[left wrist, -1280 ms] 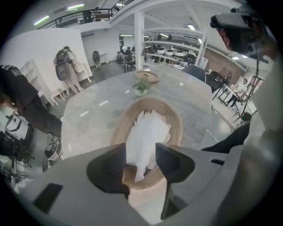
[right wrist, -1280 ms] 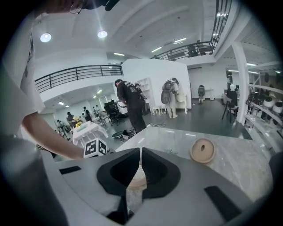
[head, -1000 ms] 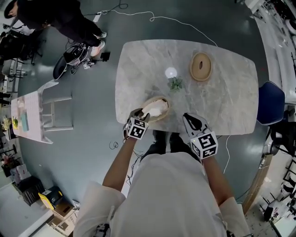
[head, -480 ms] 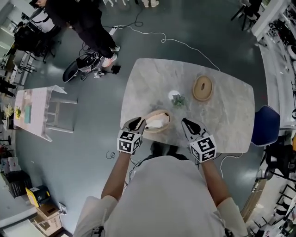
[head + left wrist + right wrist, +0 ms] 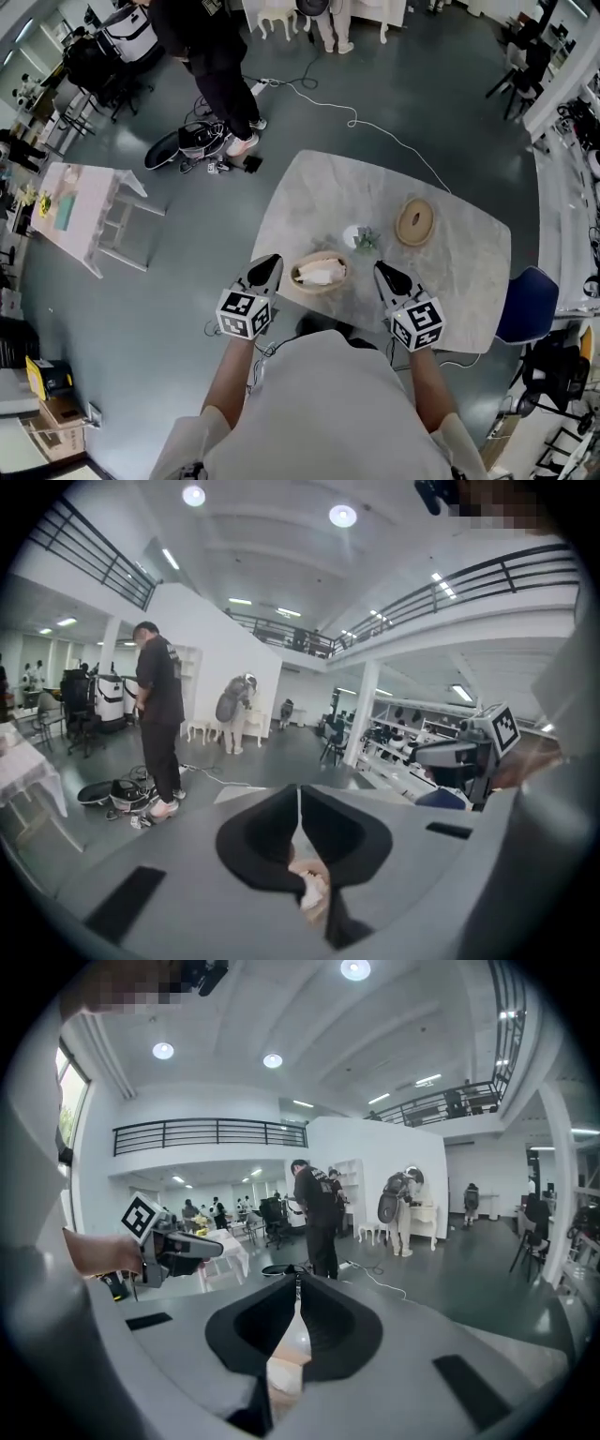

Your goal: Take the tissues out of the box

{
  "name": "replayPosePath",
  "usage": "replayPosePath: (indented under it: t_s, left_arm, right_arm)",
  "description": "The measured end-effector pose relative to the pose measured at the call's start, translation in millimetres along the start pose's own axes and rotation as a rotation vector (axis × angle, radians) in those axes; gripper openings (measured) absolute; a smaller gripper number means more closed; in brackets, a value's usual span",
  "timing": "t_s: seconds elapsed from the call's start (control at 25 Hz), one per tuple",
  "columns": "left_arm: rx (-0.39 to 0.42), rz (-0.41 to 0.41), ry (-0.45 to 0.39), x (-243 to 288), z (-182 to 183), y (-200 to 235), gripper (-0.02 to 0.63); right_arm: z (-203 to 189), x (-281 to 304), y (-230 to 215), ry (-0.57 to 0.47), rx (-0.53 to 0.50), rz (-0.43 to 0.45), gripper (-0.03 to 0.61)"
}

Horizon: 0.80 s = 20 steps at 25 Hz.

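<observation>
The left tool point(image 5: 268, 267) is held just off the near left edge of the counter point(image 5: 450, 272). Its jaws are closing and, in the left gripper view, are seen all but together, with no tissue visible between them. The right tool point(image 5: 384, 275) is clenched and empty, and is held over the near part of the counter.

Between the two tools, close to the near edge, the round tissue box point(image 5: 339, 281) is found. It lies to the right of the left tool and to the left of the right tool. The gap is small on both sides, and slightly smaller on the left. The box has no long axis, but the white tissues point(image 5: 319, 276) are bunched in its open top along a left-right line. A reach from the left side along that line is therefore judged the shorter.

Farther out, a small plant point(image 5: 364, 241) stands just beyond the box. The round wooden lid point(image 5: 413, 222) lies well apart, to the far right.

A second ago the left tool was spread wide over the box, at the tissues. Since then it has been drawn back to the left, clear of the rim. The tissues are seen in the box as before, and the right tool has hardly been shifted.
</observation>
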<state>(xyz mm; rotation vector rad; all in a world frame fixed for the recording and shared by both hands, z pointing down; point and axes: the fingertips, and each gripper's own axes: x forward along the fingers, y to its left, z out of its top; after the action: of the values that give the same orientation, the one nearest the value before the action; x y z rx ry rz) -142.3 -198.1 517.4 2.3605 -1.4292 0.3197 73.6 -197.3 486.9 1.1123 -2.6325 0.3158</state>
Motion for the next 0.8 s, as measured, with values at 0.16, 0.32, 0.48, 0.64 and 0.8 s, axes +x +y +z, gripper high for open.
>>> replayPosePath:
  t_s: [0.16,0.32,0.48,0.64,0.8]
  left_arm:
    - [0.004,0.045,-0.074,-25.2,21.2,4.1,0.008]
    - [0.040,0.052,-0.114,-42.3,35.5,1.0,0.008]
    - [0.043,0.049,-0.145,-49.4,43.7,-0.6,0.008]
    - [0.046,0.062,-0.151,-54.3,46.4,3.7,0.008]
    - [0.045,0.066,-0.161,-58.1,46.5,4.6,0.008]
  right_arm:
    - [22.0,-3.3,1.9,-0.044,-0.006,0.013,0.040]
    - [38.8,-4.3,2.5,-0.073,-0.024,0.021,0.040]
    - [49.3,-2.6,5.5,-0.079,-0.080,0.029,0.040]
    - [56.5,-0.4,14.4,-0.093,-0.109,0.039,0.039]
    - [57.6,-2.8,16.2,-0.102,-0.109,0.039,0.039]
